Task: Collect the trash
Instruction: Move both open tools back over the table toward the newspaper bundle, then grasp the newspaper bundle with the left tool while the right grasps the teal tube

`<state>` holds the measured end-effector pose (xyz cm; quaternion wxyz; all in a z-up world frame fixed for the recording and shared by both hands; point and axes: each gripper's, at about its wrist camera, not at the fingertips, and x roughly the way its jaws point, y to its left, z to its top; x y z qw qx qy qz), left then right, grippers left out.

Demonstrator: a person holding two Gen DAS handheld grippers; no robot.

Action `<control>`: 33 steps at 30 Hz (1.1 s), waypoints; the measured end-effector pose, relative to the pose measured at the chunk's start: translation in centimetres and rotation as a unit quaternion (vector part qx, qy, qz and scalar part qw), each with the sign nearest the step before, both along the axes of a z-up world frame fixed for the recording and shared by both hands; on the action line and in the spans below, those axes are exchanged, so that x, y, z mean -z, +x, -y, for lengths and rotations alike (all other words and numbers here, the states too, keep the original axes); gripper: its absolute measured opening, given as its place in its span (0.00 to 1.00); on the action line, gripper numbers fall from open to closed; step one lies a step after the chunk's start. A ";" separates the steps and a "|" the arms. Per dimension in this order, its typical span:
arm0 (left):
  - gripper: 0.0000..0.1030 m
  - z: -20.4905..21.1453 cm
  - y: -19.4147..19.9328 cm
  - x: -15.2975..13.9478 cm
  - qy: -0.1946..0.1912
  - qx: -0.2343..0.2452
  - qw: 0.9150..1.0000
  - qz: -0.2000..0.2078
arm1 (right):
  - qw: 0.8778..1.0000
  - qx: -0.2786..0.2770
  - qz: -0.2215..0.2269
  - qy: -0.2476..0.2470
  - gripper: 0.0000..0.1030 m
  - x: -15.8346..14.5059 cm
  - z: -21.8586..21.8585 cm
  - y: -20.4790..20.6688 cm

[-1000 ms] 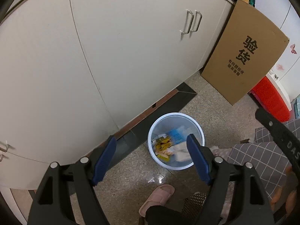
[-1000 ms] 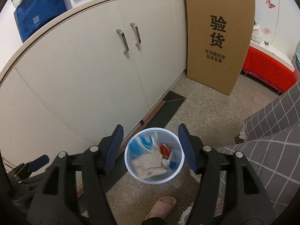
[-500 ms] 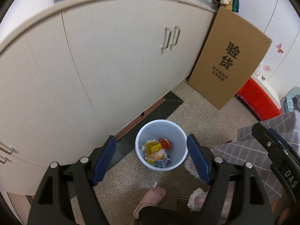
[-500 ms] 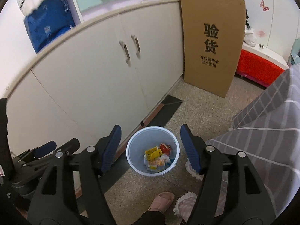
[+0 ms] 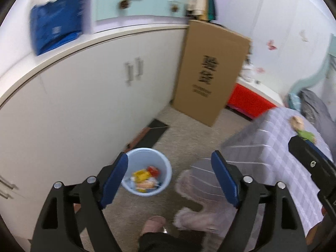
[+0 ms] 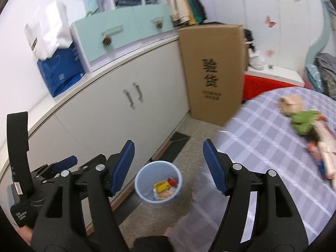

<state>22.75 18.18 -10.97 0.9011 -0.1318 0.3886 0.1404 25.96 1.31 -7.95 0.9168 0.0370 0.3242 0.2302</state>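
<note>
The light blue bin [image 5: 147, 153] [image 6: 147, 175] stands on the floor by the white cabinet, holding yellow and red wrappers [image 5: 147, 176]. My left gripper [image 5: 170, 168] hangs high above it, jaws opening, nothing between them. My right gripper [image 6: 169, 159] is also well above the bin, jaws opening and empty. On the checked cloth [image 6: 262, 142] at the right lie a crumpled brown paper [image 6: 292, 104], a green wrapper [image 6: 302, 121] and more wrappers [image 6: 323, 153]. The left gripper's body [image 6: 63, 163] shows at the left of the right wrist view.
A tall cardboard box [image 6: 212, 71] leans against the cabinet [image 6: 147, 113] beyond the bin. A red box [image 6: 258, 86] sits behind it. A blue bag [image 6: 61, 71] and teal drawers [image 6: 126, 33] stand on the counter. A slippered foot [image 5: 153, 223] is near the bin.
Both grippers have risen and drawn back from the bin, which now looks smaller and lower. The views tilted up, bringing the counter top and the checked cloth with its trash into sight.
</note>
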 end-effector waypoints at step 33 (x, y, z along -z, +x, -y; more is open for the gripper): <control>0.77 32.9 13.5 0.6 -0.009 0.236 0.970 -0.051 | 0.969 0.244 -0.029 0.023 0.68 3.0 34.5 1.4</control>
